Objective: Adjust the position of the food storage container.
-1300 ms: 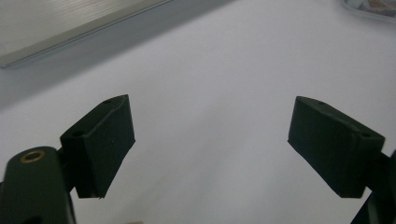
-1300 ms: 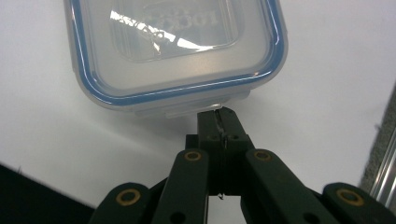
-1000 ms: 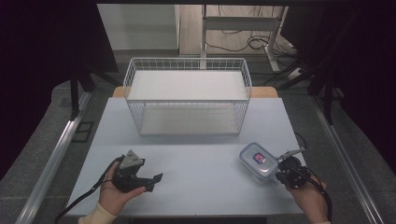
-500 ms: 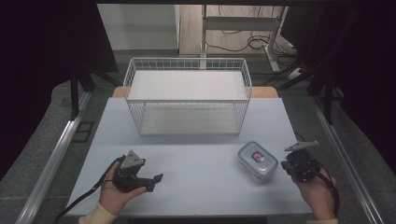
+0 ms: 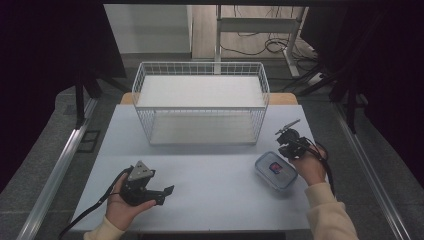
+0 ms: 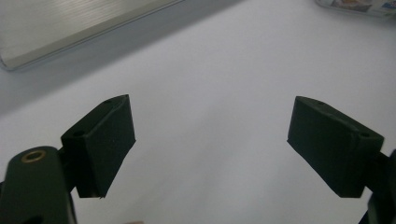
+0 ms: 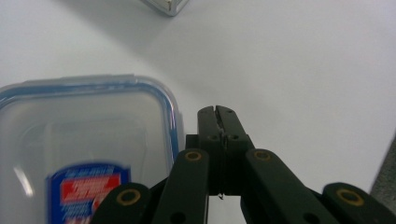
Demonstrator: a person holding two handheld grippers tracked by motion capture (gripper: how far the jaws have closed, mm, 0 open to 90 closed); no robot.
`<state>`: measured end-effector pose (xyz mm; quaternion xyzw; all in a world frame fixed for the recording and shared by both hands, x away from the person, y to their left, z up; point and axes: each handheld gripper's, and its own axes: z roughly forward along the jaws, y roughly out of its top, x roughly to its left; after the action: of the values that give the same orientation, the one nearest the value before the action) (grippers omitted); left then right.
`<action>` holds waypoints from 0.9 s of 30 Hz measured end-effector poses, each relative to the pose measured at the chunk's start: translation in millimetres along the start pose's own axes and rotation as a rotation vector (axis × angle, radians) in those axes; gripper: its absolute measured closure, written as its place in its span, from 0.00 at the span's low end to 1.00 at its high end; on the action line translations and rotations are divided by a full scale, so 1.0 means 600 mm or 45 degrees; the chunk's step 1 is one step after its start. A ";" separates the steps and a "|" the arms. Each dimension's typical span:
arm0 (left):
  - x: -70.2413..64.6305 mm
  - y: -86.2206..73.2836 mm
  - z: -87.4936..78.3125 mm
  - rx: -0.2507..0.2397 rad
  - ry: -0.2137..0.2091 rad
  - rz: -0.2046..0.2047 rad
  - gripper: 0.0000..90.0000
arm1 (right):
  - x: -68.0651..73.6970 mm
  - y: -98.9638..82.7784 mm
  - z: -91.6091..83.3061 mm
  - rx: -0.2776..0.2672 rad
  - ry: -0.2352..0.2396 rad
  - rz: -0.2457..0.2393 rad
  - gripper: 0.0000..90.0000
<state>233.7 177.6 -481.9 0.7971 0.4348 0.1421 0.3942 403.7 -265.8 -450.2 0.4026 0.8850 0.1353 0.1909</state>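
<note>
A clear lidded container (image 5: 276,170) with a blue rim and a red-and-blue label lies on the white table (image 5: 210,165) at the near right. My right gripper (image 5: 286,144) hovers just off its far right corner, shut with nothing between the jaws. In the right gripper view the closed tips (image 7: 218,112) sit beside the container (image 7: 84,140), apart from its rim. My left gripper (image 5: 167,192) rests in a hand at the near left, its jaws open and pointing right. In the left gripper view the open gripper (image 6: 210,144) has only bare table between its jaws.
A white wire basket (image 5: 200,100) stands at the back middle of the table. Its base corner (image 7: 168,4) lies ahead of the right gripper. Its base edge (image 6: 70,23) and the container (image 6: 359,4) lie far ahead of the left jaws. Bare table lies between both hands.
My right hand has moved away from the near edge, from beside the container's near right side to its far right corner. The left hand and container have stayed put.
</note>
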 end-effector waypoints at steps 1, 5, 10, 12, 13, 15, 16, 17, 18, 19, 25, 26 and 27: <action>0.000 0.000 -0.001 0.000 0.002 0.002 0.16 | 0.002 0.004 0.007 0.011 -0.004 -0.011 0.99; 0.001 0.000 -0.001 0.000 0.002 0.003 0.16 | 0.014 0.010 0.019 0.023 0.006 -0.080 0.99; 0.000 -0.001 0.003 0.010 0.001 0.007 0.16 | 0.035 0.013 0.017 0.017 0.034 -0.177 0.99; 0.000 -0.001 0.003 0.010 0.001 0.006 0.16 | 0.039 0.014 0.016 0.013 0.036 -0.190 0.99; -0.001 -0.001 0.004 0.010 0.000 0.005 0.16 | 0.051 0.018 0.015 0.009 0.063 -0.227 0.99; -0.001 -0.001 0.004 0.012 0.000 0.003 0.16 | 0.066 0.024 0.015 0.004 0.095 -0.279 0.99; -0.001 -0.001 0.004 0.012 0.000 0.003 0.16 | 0.066 0.024 0.015 0.004 0.095 -0.279 0.99; -0.001 -0.001 0.005 0.015 0.001 0.006 0.16 | 0.083 0.032 0.015 0.009 0.107 -0.330 0.99; -0.001 -0.001 0.005 0.017 0.002 0.008 0.16 | 0.091 0.036 0.015 0.008 0.111 -0.355 0.99; -0.001 -0.001 0.006 0.018 0.001 0.009 0.16 | 0.099 0.039 0.016 0.007 0.115 -0.380 0.99; -0.001 -0.002 0.006 0.020 0.001 0.014 0.16 | 0.130 0.050 0.015 0.017 0.121 -0.492 0.99; -0.001 -0.002 0.006 0.021 0.001 0.015 0.16 | 0.130 0.050 0.012 0.007 0.123 -0.492 0.99; -0.001 -0.002 0.006 0.021 0.001 0.015 0.16 | 0.129 0.049 0.007 -0.013 0.111 -0.479 0.99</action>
<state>234.5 175.8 -484.9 0.8028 0.4313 0.1411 0.3868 378.6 -187.5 -459.9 0.2230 0.9513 0.1189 0.1765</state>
